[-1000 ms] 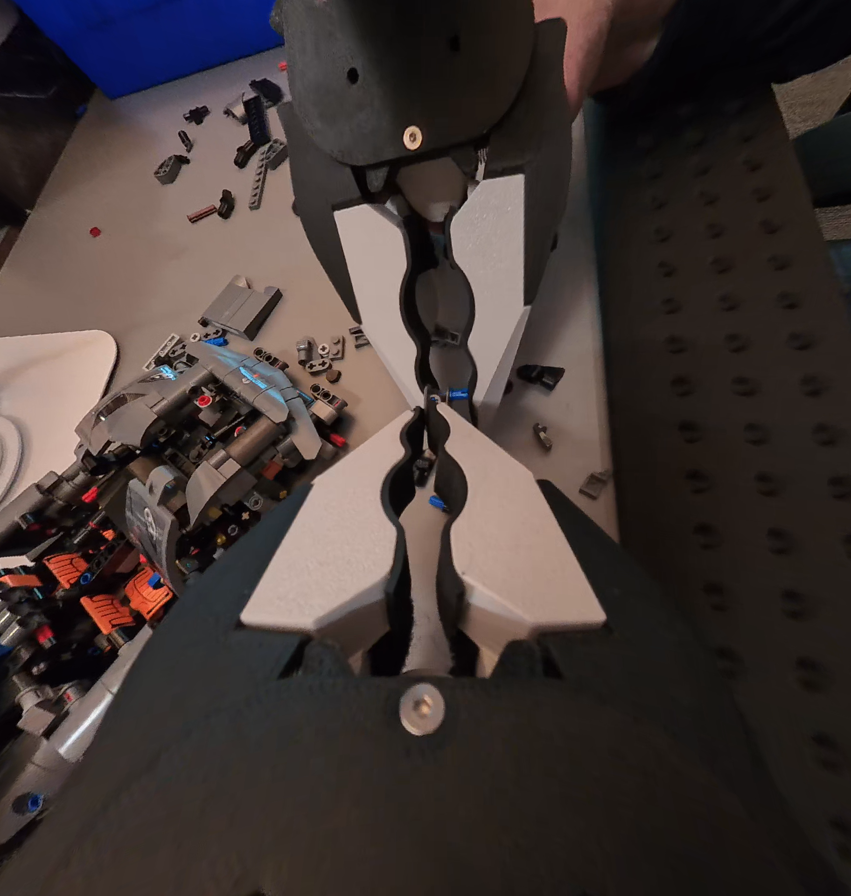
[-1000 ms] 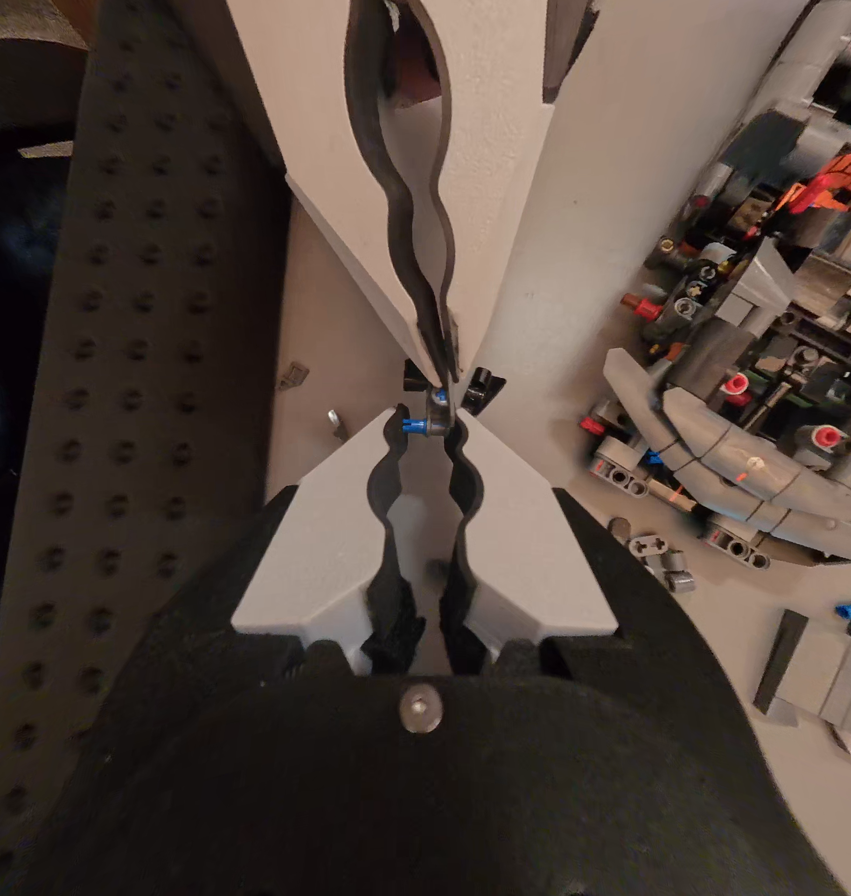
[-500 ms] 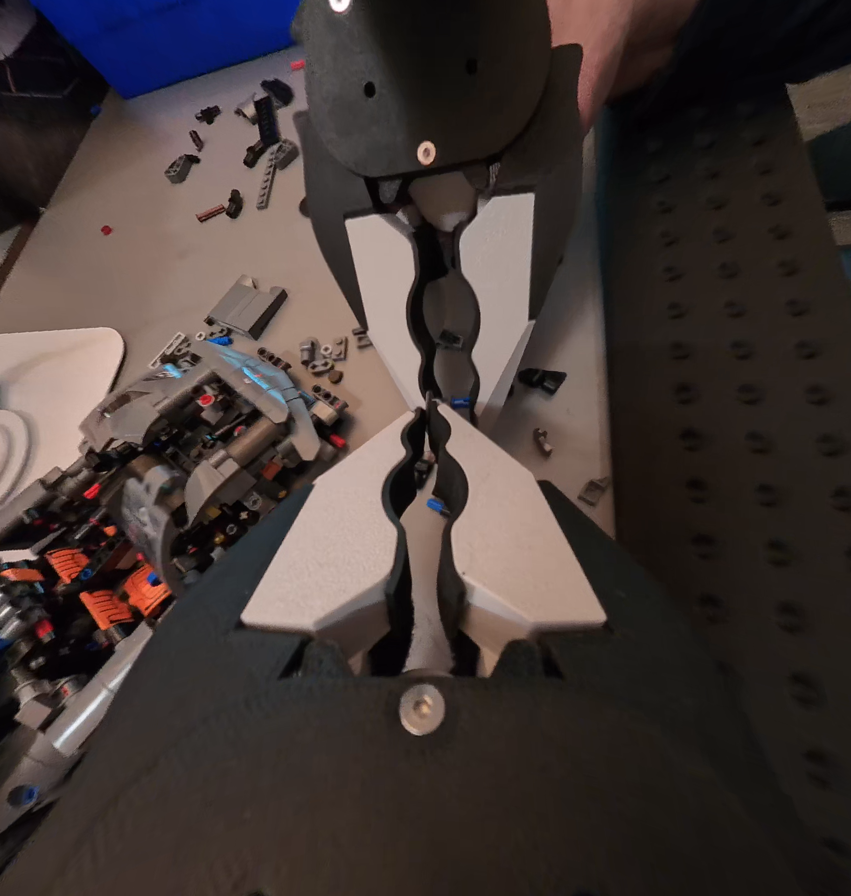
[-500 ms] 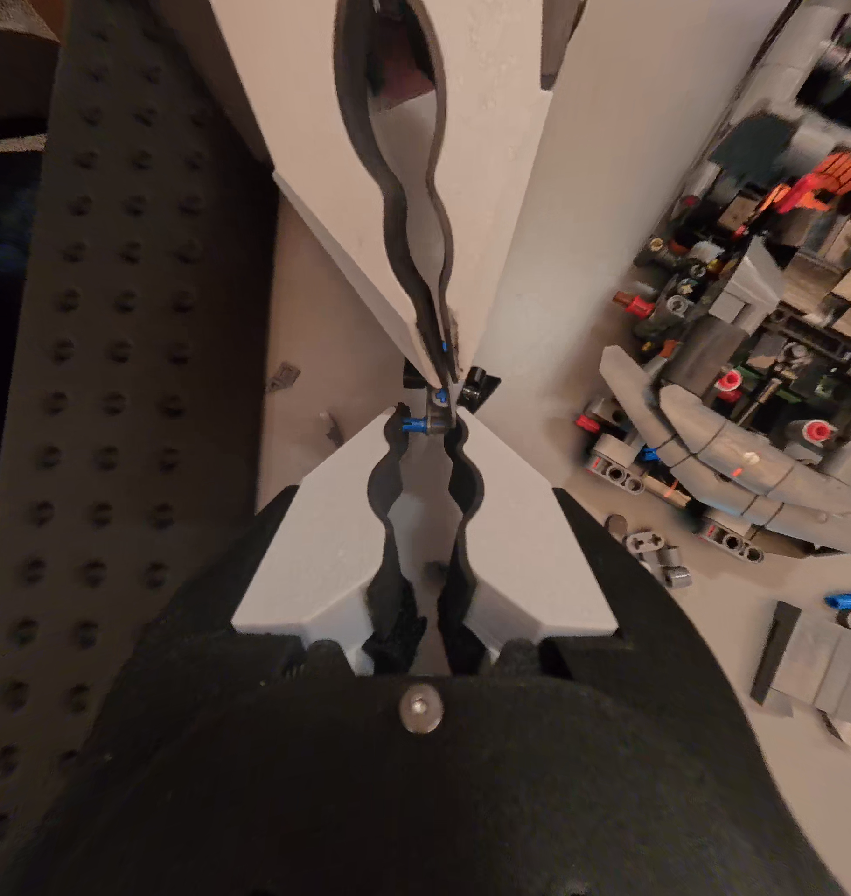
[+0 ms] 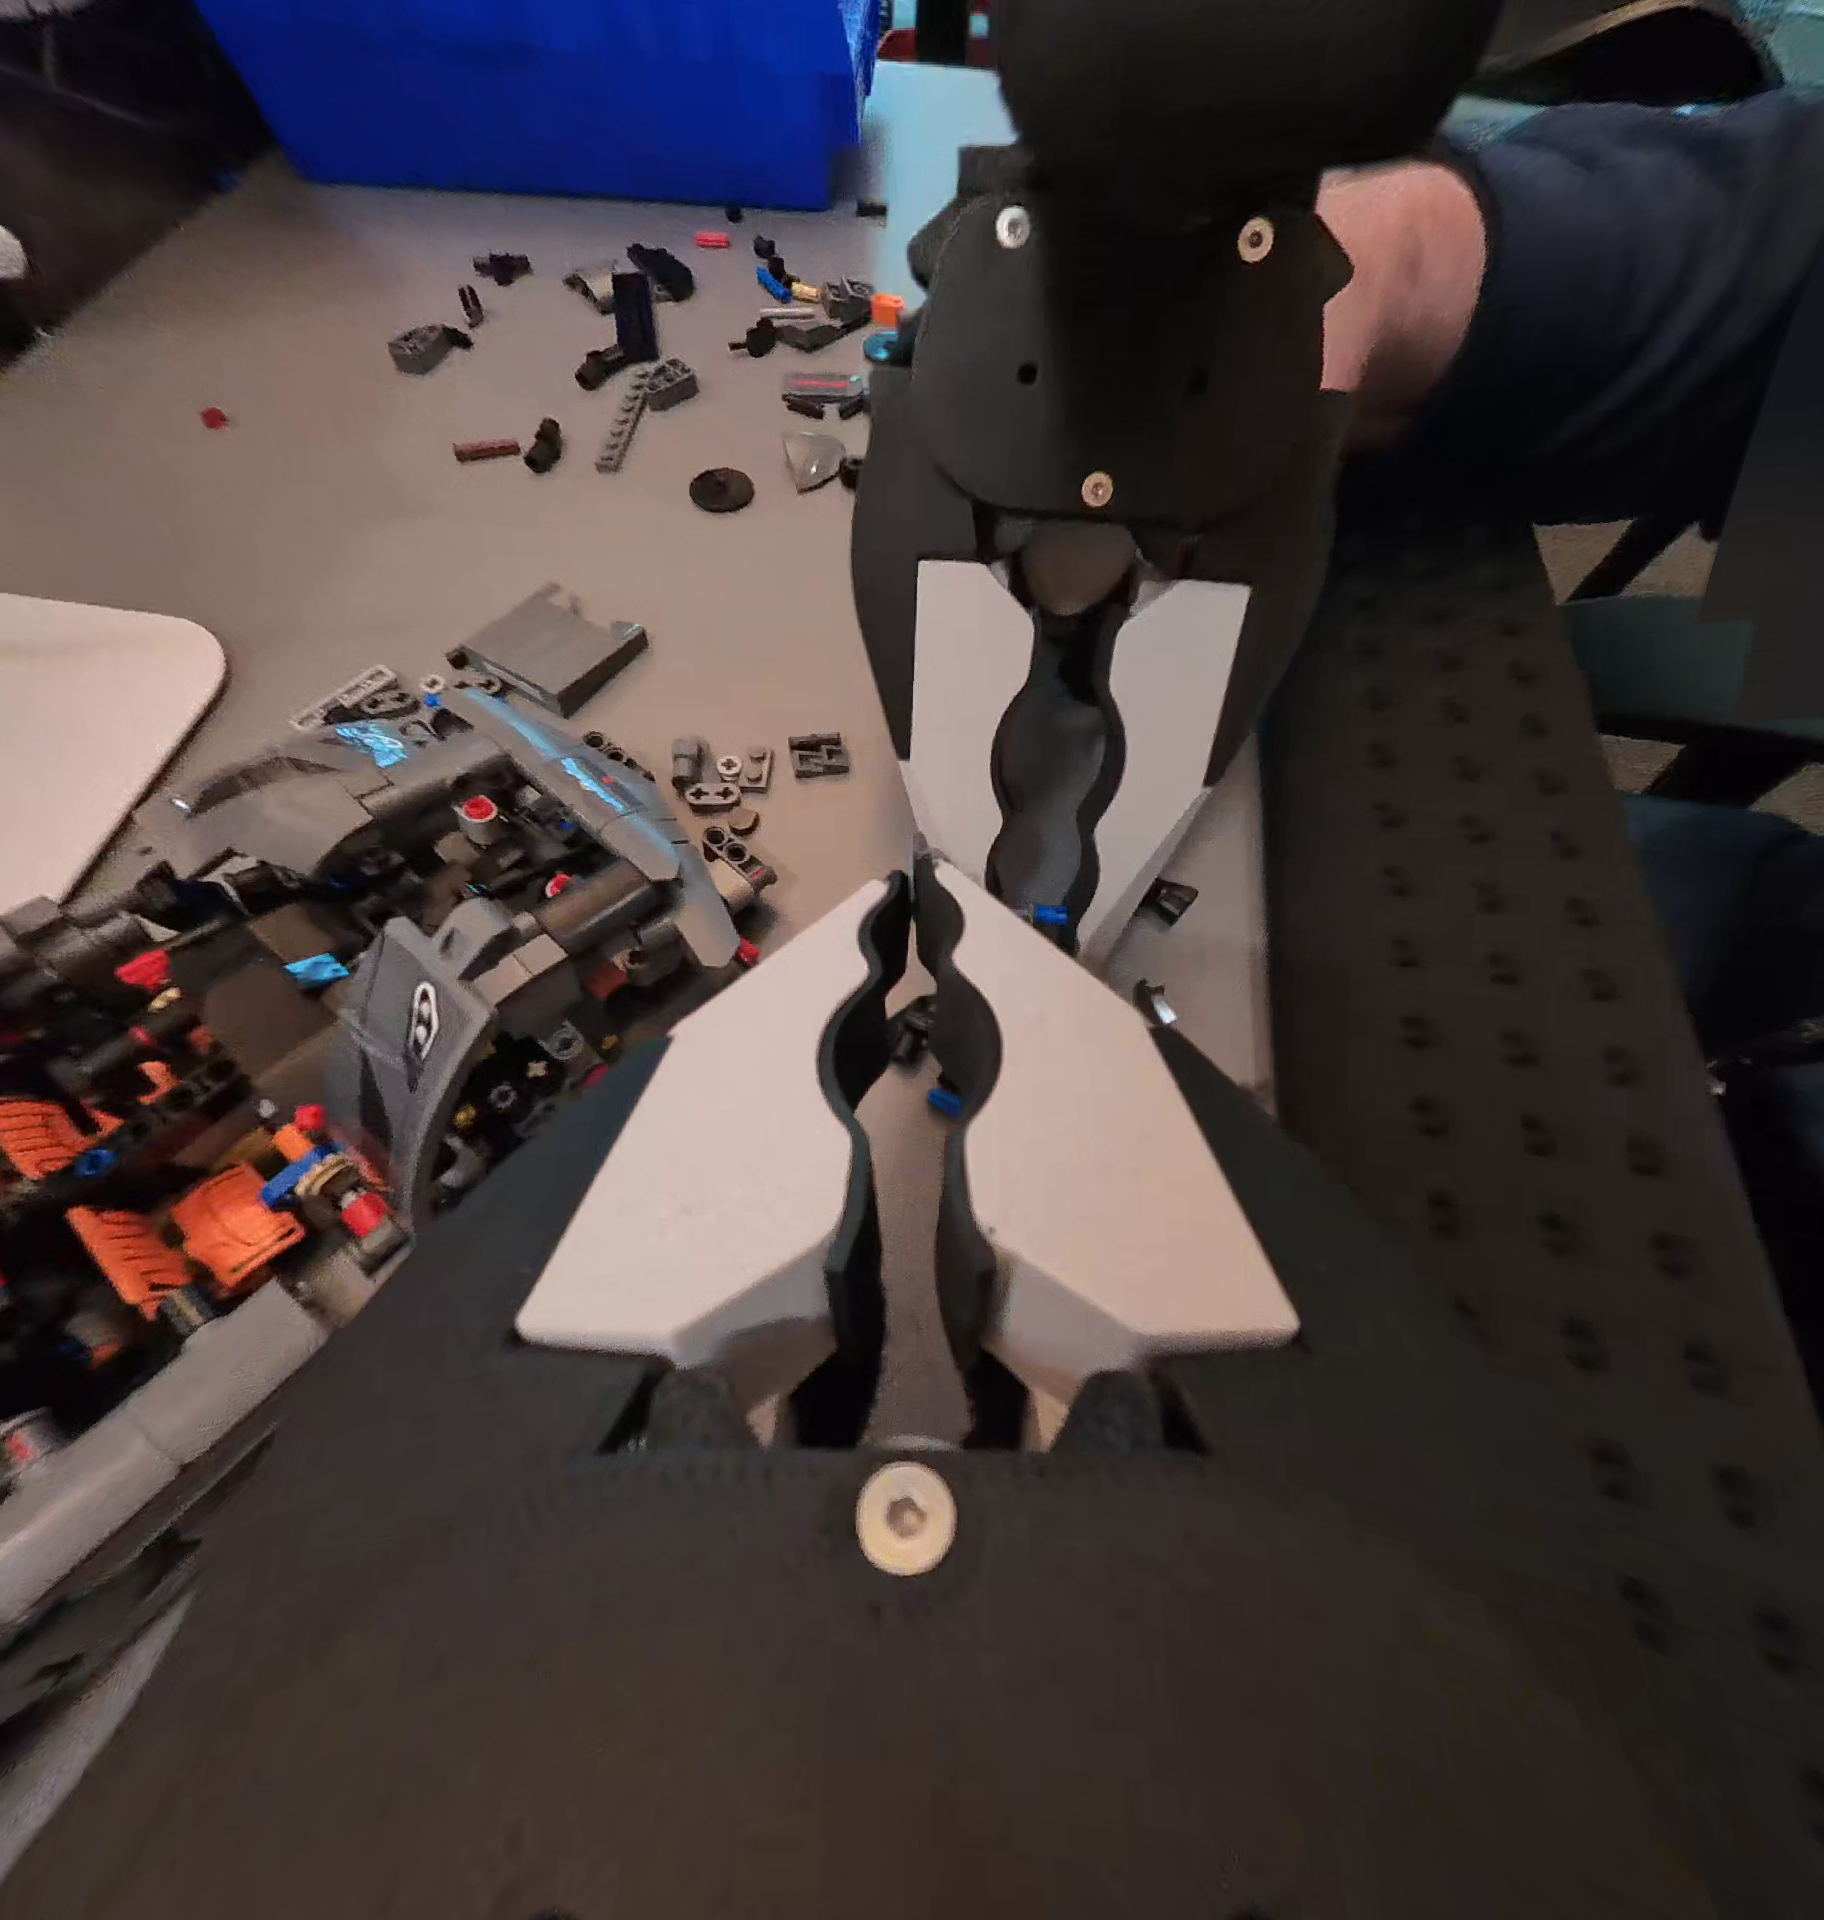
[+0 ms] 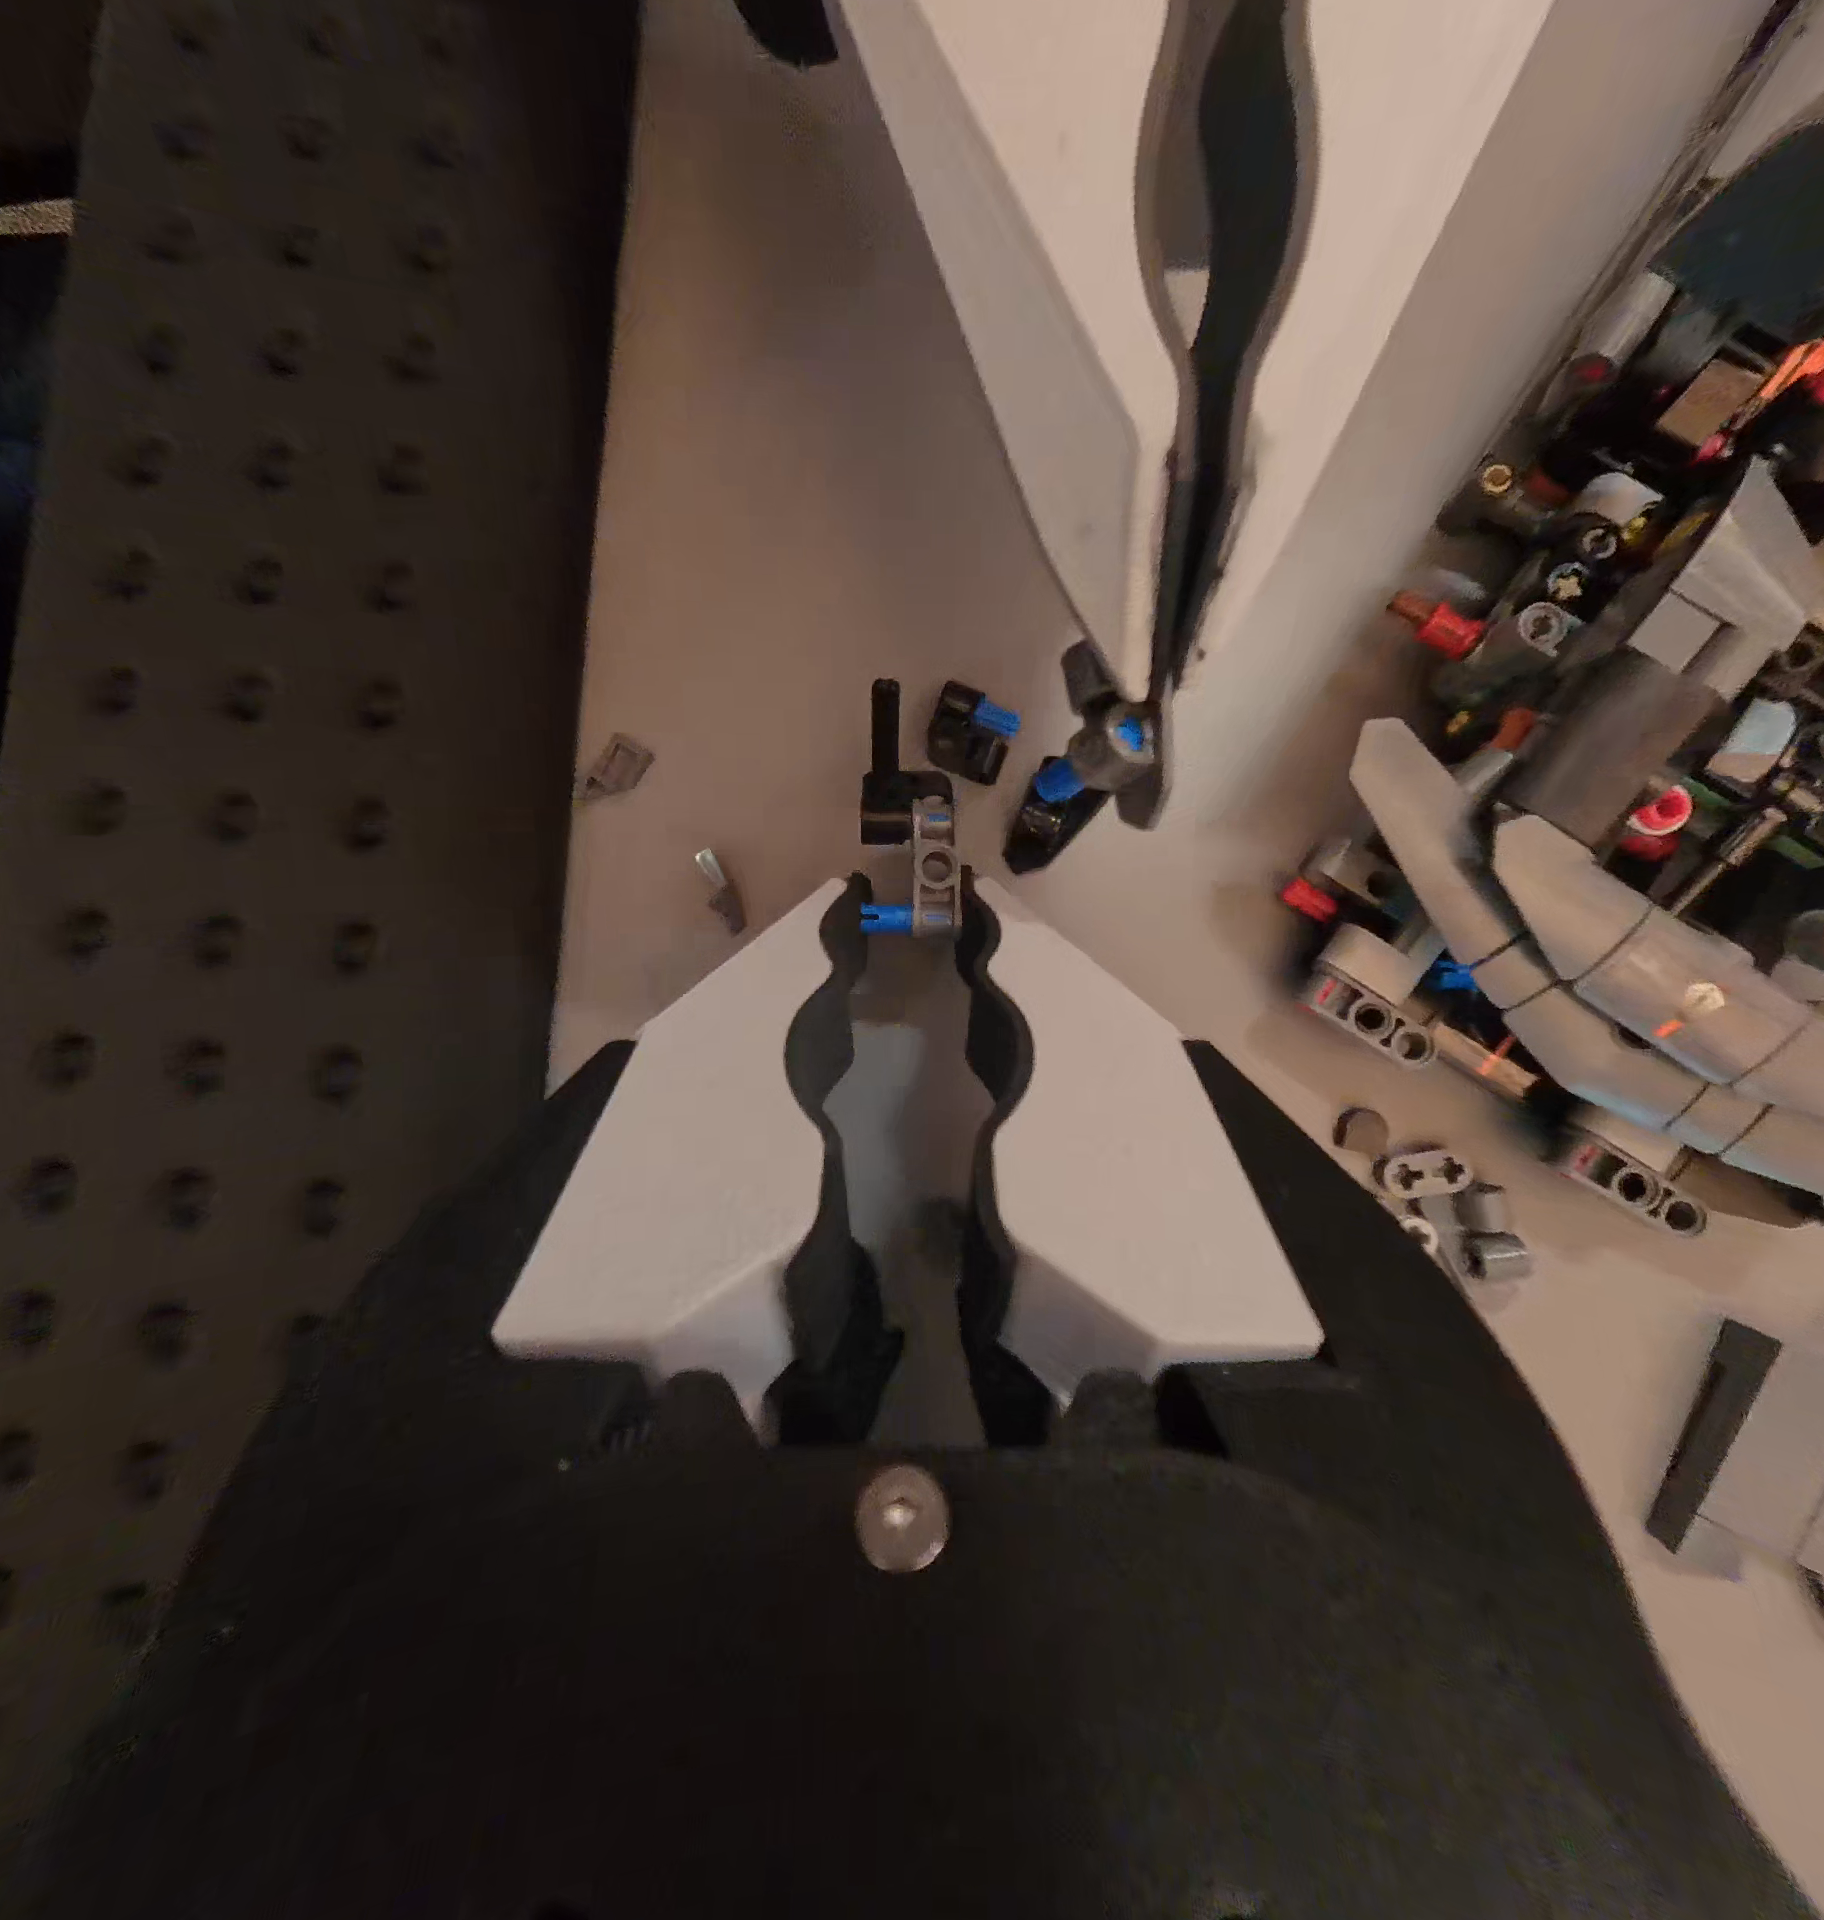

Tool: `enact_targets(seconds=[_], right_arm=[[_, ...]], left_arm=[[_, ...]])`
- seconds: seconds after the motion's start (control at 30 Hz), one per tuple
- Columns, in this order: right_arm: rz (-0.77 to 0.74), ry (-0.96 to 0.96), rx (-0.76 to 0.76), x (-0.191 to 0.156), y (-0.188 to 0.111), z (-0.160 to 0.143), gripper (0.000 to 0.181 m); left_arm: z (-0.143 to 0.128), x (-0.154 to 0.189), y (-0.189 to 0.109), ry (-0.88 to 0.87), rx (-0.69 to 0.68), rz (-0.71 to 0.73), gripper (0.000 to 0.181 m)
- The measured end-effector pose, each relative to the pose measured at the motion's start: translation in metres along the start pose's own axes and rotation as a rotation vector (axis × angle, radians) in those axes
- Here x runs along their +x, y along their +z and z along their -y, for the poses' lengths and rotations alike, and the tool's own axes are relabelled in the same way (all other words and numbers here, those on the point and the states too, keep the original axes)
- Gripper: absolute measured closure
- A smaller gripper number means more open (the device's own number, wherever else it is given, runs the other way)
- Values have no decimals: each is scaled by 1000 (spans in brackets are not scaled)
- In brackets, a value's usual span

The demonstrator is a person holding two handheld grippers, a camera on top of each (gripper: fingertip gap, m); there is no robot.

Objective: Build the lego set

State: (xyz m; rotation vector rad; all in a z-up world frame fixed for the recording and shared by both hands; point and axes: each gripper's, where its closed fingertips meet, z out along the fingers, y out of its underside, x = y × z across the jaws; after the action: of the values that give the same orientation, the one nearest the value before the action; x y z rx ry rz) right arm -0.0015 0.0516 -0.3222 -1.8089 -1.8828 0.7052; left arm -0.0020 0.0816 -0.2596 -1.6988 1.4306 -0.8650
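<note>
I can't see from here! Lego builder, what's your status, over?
Right gripper shut on grey connector with blue pin. Left gripper shut on small grey-and-blue piece, blurred. Held pieces apart, not joined. Loose black pieces lie below, between them.

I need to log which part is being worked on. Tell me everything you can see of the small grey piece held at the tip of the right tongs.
The grey connector piece is a short plastic Technic-style link with round holes along it. It stands upright between the tips of the right tongs, gripped at its lower end. A blue pin sticks out sideways from its bottom hole, and a black piece with a thin black axle sits behind its top. It hangs above the pale table.
</note>
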Motion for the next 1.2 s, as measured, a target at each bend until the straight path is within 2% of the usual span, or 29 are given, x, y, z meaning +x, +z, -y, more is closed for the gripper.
enact_targets(seconds=[0.23, 0.3, 0.47, 0.67, 0.87, 0.97, 1.07, 1.1, 1.2], right_arm=[[47, -13, 14, -5, -11, -2, 143], [35, 15, 57, 1, -19, 2, 152], [47, 138, 294, 16, -44, 36, 166], [93, 174, 347, 16, -42, 45, 173], [102, 203, 430, 21, -57, 51, 169], [100, 218, 449, 23, -59, 51, 181], [91, 227, 454, 25, -59, 50, 180], [99, 238, 459, 25, -60, 51, 172], [102, 237, 460, 24, -59, 51, 178]], left_arm=[[1, -4, -3, -189, 62, -140, 181], [2, -2, -2, -187, 67, -152, 181], [7, 3, -5, -140, 79, -156, 181], [10, 5, -6, -135, 105, -170, 181], [9, 5, -7, -144, 109, -183, 181], [10, 5, -6, -149, 114, -183, 181], [10, 3, -6, -151, 118, -173, 181], [12, 2, -7, -154, 131, -171, 181], [12, 2, -7, -155, 129, -174, 181]])
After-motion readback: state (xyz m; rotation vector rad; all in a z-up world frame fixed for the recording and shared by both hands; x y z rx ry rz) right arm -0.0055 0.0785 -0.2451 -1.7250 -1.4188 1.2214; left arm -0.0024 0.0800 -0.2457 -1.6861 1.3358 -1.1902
